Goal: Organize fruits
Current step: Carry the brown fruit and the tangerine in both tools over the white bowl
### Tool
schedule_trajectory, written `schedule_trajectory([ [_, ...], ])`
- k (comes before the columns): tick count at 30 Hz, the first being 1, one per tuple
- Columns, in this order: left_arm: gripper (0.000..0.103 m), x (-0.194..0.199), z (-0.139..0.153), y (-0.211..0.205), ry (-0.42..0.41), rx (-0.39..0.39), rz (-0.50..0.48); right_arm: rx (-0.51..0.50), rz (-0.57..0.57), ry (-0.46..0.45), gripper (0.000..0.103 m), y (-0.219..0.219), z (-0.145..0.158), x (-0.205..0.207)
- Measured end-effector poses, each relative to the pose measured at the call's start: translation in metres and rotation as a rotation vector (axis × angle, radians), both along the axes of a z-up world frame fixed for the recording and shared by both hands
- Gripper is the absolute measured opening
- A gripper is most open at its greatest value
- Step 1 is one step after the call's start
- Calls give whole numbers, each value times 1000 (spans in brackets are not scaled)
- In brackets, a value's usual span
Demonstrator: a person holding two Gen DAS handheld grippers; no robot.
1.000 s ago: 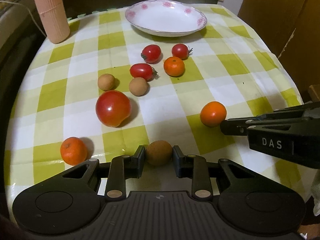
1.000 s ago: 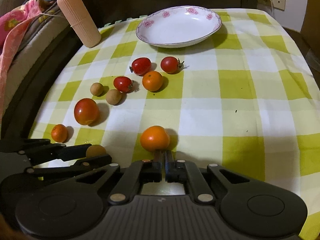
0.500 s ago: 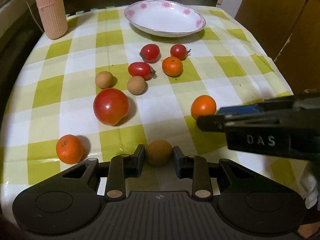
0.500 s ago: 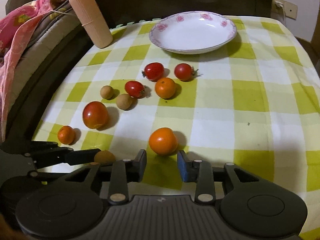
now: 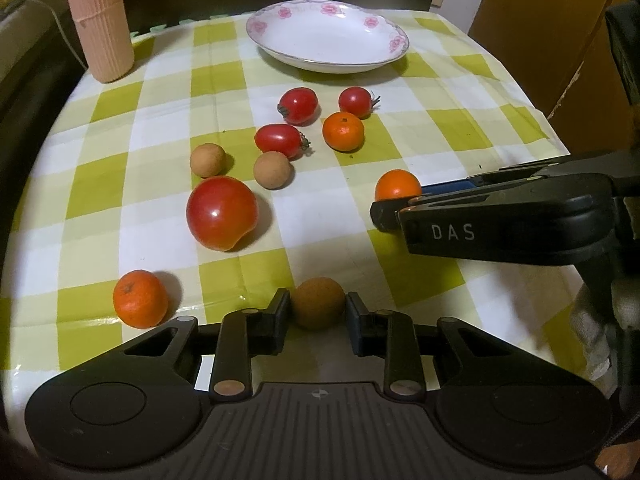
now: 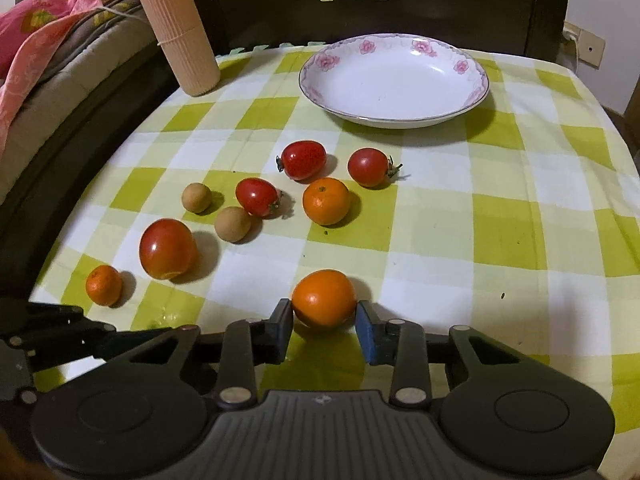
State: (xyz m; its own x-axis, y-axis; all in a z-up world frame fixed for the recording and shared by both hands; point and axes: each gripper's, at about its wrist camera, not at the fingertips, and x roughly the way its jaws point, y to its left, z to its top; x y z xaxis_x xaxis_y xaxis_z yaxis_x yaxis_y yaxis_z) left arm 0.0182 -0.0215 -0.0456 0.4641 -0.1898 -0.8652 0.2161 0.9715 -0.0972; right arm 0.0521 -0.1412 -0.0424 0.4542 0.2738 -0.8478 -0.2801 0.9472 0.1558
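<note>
**Gripping a longan on the left, straddling a mandarin on the right**

Clamped narrow, the left gripper (image 5: 318,312) holds a brown longan (image 5: 318,300) between its pads at the near edge of the green-checked tablecloth (image 5: 440,120). The right gripper (image 6: 324,316) has just opened its jaws a little. They now sit on either side of the near mandarin (image 6: 324,298), just beside its flanks, and whether they press on it is unclear.

A small mandarin (image 5: 140,298) lies to the left of the held longan. Beyond it sits a large tomato (image 5: 222,212), then two loose longans (image 5: 207,159) (image 5: 273,169). Three cherry tomatoes (image 5: 278,140) (image 5: 299,106) (image 5: 355,102) cluster around a far mandarin (image 5: 343,131). At the far side stand a white floral plate (image 5: 320,65) and, at the left corner, a ribbed pink cylinder (image 5: 102,20).
</note>
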Motion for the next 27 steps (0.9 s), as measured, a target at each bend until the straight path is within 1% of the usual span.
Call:
schedule_trajectory([
  [8,36,2,3,2,1,-14,11,32,-11,-3,32,-4,4,-2],
  [16,36,9,19,2,-26,-64,17,71,-43,-37,32,-11,20,-2],
  [21,37,27,34,2,-75,-72,24,79,-61,-57,32,-15,28,5],
  [27,37,62,50,-1,-133,-72,33,83,-105,-88,32,-27,39,25],
])
